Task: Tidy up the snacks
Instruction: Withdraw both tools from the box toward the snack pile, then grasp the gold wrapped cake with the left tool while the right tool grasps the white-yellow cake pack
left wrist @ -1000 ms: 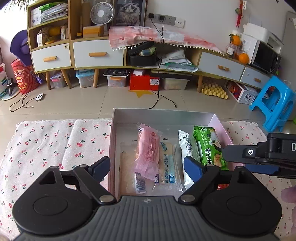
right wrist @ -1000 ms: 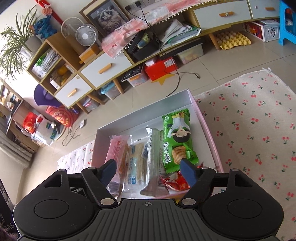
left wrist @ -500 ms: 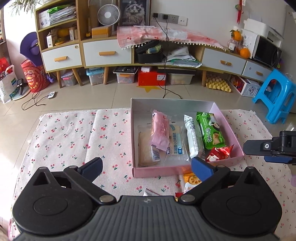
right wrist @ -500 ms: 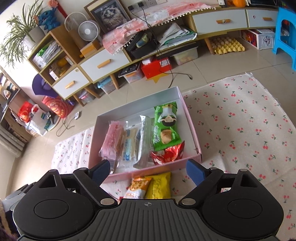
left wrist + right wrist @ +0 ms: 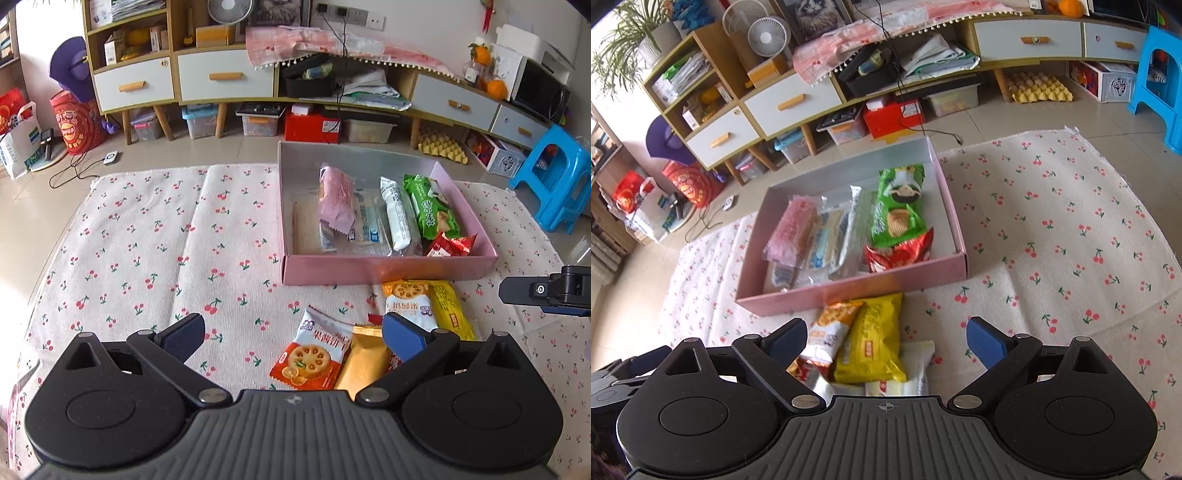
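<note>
A pink box [image 5: 388, 269] [image 5: 857, 291] on the cherry-print cloth holds a pink packet [image 5: 334, 197], a white stick pack [image 5: 395, 214], a green biscuit pack [image 5: 430, 206] [image 5: 897, 210] and a red snack [image 5: 450, 245]. Loose snacks lie in front of it: an orange-and-white biscuit pack [image 5: 314, 354], a gold pack [image 5: 364, 365], a yellow pack [image 5: 873, 339] [image 5: 448, 308]. My left gripper [image 5: 291, 338] is open and empty above them. My right gripper [image 5: 886, 338] is open and empty over the yellow pack; it shows at the right of the left wrist view [image 5: 546, 290].
The cherry cloth [image 5: 147, 240] covers the floor around the box. Behind stand low cabinets with drawers [image 5: 221, 77], storage bins underneath, and a blue stool [image 5: 554, 181] at the right.
Both grippers have pulled back and up from the box. The loose snacks in front of the box have come into view. Both stay open.
</note>
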The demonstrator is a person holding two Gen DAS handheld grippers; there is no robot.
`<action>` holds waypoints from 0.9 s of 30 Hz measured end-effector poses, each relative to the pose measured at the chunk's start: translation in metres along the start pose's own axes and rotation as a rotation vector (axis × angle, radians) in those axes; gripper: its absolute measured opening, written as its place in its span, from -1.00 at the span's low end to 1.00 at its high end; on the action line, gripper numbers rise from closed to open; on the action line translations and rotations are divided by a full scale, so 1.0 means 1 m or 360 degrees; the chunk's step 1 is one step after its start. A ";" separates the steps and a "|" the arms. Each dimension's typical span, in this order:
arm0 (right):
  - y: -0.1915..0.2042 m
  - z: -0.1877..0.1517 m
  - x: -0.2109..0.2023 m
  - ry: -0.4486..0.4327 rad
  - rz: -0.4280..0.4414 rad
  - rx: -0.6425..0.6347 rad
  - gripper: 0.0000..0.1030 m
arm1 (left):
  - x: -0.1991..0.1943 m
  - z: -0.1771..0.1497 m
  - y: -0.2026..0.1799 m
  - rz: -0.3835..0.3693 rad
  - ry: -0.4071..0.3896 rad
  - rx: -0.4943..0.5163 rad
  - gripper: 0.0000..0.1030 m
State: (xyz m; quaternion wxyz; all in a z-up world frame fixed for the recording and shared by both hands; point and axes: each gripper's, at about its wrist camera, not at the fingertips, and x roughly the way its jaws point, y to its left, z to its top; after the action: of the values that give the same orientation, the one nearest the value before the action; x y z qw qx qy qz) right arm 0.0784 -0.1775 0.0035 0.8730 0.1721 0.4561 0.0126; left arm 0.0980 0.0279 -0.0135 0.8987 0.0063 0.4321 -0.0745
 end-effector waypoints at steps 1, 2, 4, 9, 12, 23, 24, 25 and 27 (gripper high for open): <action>-0.001 -0.002 0.003 0.0023 -0.0011 -0.0006 0.84 | 0.001 -0.002 0.001 -0.0001 0.0018 -0.0008 0.99; -0.002 -0.005 0.005 0.0056 -0.0030 -0.0012 0.84 | 0.003 -0.004 0.002 -0.0007 0.0031 -0.0016 0.99; -0.003 -0.012 0.009 0.0114 -0.0056 -0.0003 0.84 | 0.006 -0.008 0.005 -0.0036 0.0060 -0.0035 0.98; -0.006 -0.020 0.014 0.0174 -0.0070 0.0000 0.84 | 0.015 -0.020 0.007 -0.0096 0.0169 -0.0077 0.73; -0.006 -0.020 0.018 0.0172 -0.0118 -0.0005 0.84 | 0.020 -0.024 0.006 -0.0173 0.0250 -0.0105 0.43; -0.007 -0.019 0.027 0.0203 -0.0113 0.0018 0.84 | 0.032 -0.033 0.003 -0.0367 0.0375 -0.0180 -0.18; -0.007 -0.019 0.028 0.0204 -0.0119 0.0021 0.84 | 0.031 -0.033 0.003 -0.0360 0.0370 -0.0173 -0.29; -0.008 -0.019 0.028 0.0204 -0.0126 0.0026 0.84 | 0.031 -0.032 0.003 -0.0345 0.0364 -0.0166 -0.34; -0.010 -0.018 0.031 0.0203 -0.0136 0.0043 0.84 | 0.030 -0.032 0.005 -0.0328 0.0360 -0.0165 -0.42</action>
State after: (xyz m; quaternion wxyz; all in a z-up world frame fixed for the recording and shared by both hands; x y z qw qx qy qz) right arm 0.0810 -0.1763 -0.0333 0.8395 0.1630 0.5179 -0.0200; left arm 0.0920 0.0310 -0.0568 0.8311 -0.0763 0.5320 -0.1428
